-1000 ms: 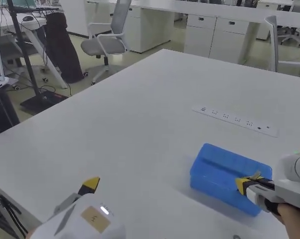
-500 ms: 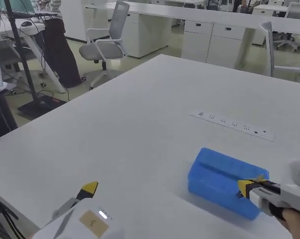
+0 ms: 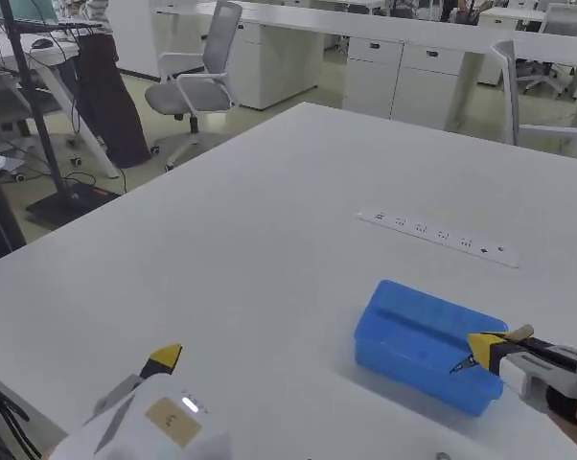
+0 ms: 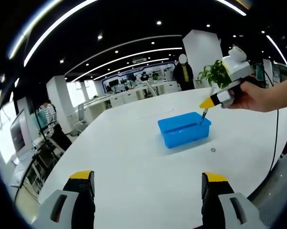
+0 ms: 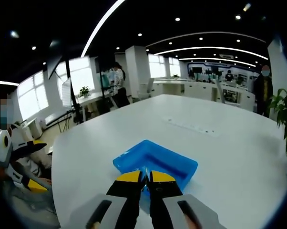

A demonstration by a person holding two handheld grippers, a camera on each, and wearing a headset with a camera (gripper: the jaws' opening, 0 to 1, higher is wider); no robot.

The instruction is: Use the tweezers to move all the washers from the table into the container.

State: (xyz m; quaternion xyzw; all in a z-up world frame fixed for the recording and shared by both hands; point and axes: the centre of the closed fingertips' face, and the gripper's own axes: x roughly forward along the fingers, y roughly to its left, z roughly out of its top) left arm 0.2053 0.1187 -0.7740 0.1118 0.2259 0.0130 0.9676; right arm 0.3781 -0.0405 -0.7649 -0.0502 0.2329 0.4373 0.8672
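A blue plastic container (image 3: 413,331) sits on the white table (image 3: 269,240), toward its near right. My right gripper (image 3: 485,347) hovers over the container's right end, shut on thin tweezers (image 3: 460,363) whose tips point down into it. In the right gripper view the jaws (image 5: 145,177) are closed, with the container (image 5: 155,160) just ahead. My left gripper (image 4: 148,177) is open and holds nothing, low at the near left (image 3: 164,362). From there I see the container (image 4: 184,130), the right gripper (image 4: 215,100) and one small washer (image 4: 213,150) on the table beside the container, also at the near edge (image 3: 443,456).
A flush power strip (image 3: 440,235) runs across the table behind the container. The table's left edge drops off toward an office chair (image 3: 197,91), a stand with cables (image 3: 49,125) and desks. People stand in the background.
The head camera has tilted a little. The right gripper has drifted slightly right over the container's end, and the tweezer tips now point down into it. The left gripper has stayed put.
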